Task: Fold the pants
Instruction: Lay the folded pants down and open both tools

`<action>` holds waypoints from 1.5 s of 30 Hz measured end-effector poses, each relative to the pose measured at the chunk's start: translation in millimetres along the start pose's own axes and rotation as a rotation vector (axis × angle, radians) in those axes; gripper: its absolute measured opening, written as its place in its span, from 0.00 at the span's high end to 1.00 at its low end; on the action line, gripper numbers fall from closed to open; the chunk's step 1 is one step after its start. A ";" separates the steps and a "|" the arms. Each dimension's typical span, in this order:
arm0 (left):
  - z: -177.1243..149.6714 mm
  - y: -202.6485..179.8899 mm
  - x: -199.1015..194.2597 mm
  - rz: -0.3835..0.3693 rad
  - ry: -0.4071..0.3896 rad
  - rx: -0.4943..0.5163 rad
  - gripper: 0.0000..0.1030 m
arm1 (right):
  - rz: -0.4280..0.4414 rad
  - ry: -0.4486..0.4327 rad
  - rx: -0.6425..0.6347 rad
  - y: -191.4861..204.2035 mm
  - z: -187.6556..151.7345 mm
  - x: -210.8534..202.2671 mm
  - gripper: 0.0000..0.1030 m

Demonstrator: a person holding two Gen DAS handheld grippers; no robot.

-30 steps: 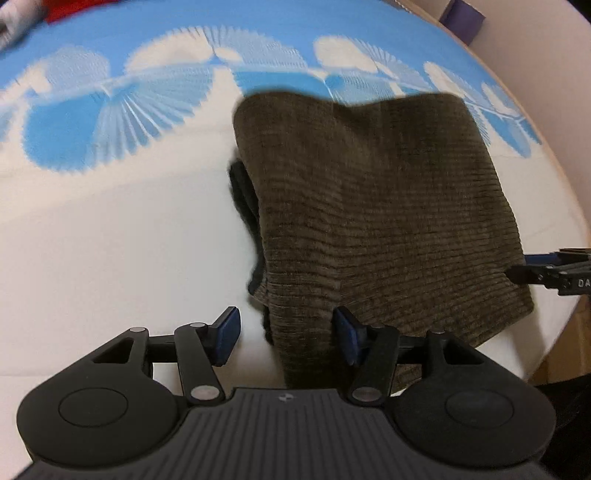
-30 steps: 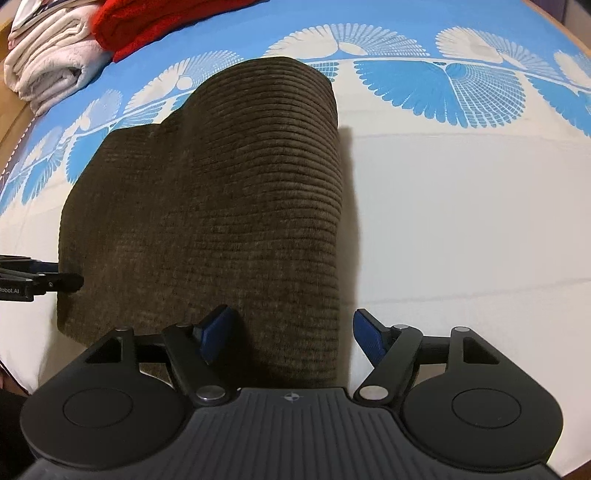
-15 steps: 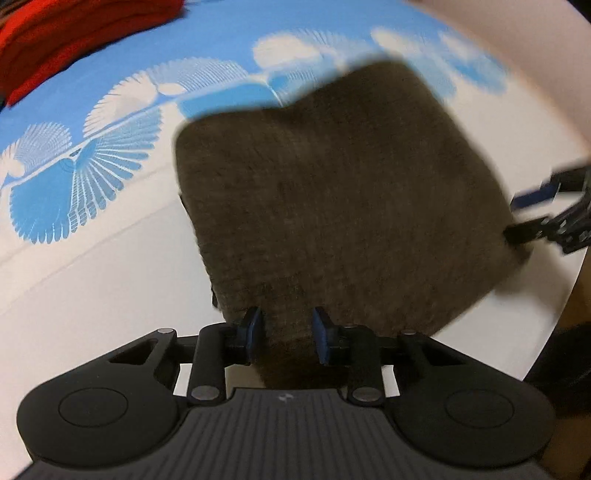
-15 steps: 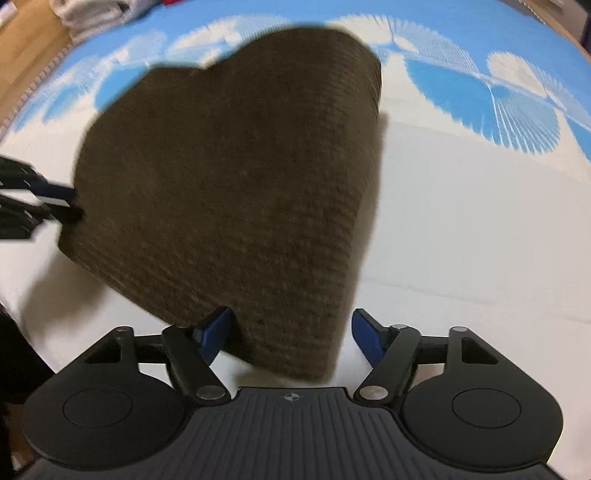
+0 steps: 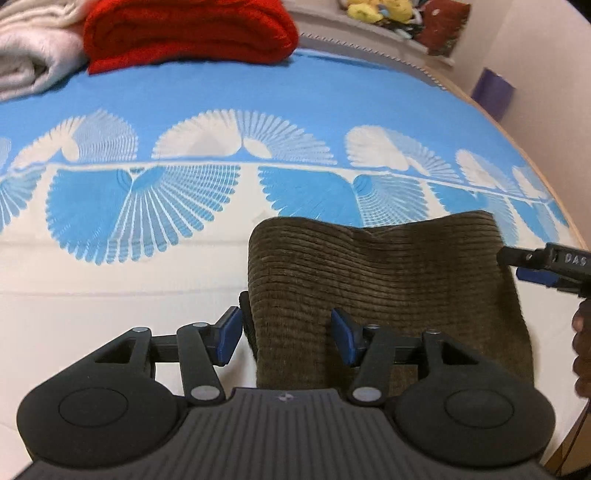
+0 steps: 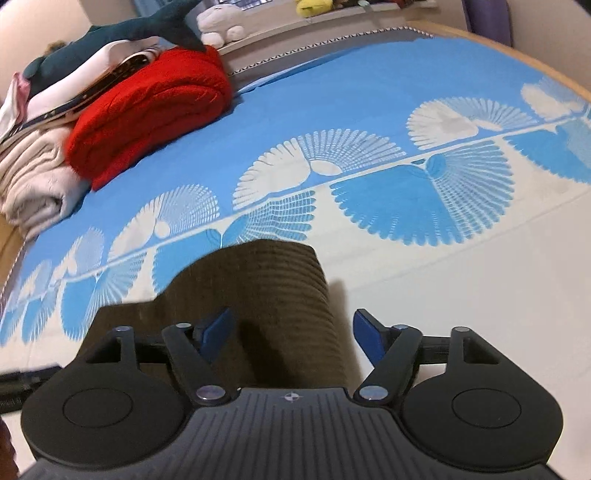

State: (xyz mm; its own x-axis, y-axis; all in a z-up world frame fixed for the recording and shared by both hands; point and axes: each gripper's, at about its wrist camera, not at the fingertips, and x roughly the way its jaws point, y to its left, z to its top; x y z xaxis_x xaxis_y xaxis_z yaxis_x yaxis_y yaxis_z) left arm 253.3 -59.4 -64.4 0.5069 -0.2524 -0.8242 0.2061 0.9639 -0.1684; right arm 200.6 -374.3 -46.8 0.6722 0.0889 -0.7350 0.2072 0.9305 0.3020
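I'm letting both tongs spread — left gripper (image 5: 284, 336) and right gripper (image 6: 291, 332) opening around the folded pants (image 5: 388, 280), no longer pinched — fold looks finished.

A blue-and-white patterned bed (image 5: 258, 96) carries folded brown pants (image 5: 388, 273), a red blanket (image 5: 192, 33) and beige towels (image 6: 33, 184).

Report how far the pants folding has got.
Done: the brown corduroy pants lie on the blue and white bedspread as a compact folded bundle. In hand: nothing is gripped; the left gripper straddles one edge of the bundle and the right gripper straddles the opposite edge, both with jaws opening and pads clear of the cloth. Left: perhaps only moving it beside the red folded cloth.
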 end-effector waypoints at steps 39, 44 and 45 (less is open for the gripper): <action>-136.8 -47.4 -163.4 0.109 -0.304 0.062 0.16 | -0.090 -0.313 -0.139 52.4 -138.9 -203.5 0.02; -142.3 -56.4 -149.0 0.090 -0.214 0.044 0.16 | -0.124 -0.256 -0.157 61.6 -152.3 -191.6 0.01; -141.5 -58.7 -146.5 0.090 -0.202 0.053 0.11 | -0.129 -0.241 -0.157 62.0 -152.6 -188.3 0.01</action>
State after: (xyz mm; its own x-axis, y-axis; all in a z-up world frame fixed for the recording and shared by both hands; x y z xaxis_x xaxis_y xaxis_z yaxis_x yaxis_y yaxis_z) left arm 48.5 -67.0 -10.3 0.6811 -0.1828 -0.7090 0.1936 0.9788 -0.0665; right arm -21.6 -279.2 17.7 0.8005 -0.1032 -0.5904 0.2022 0.9738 0.1040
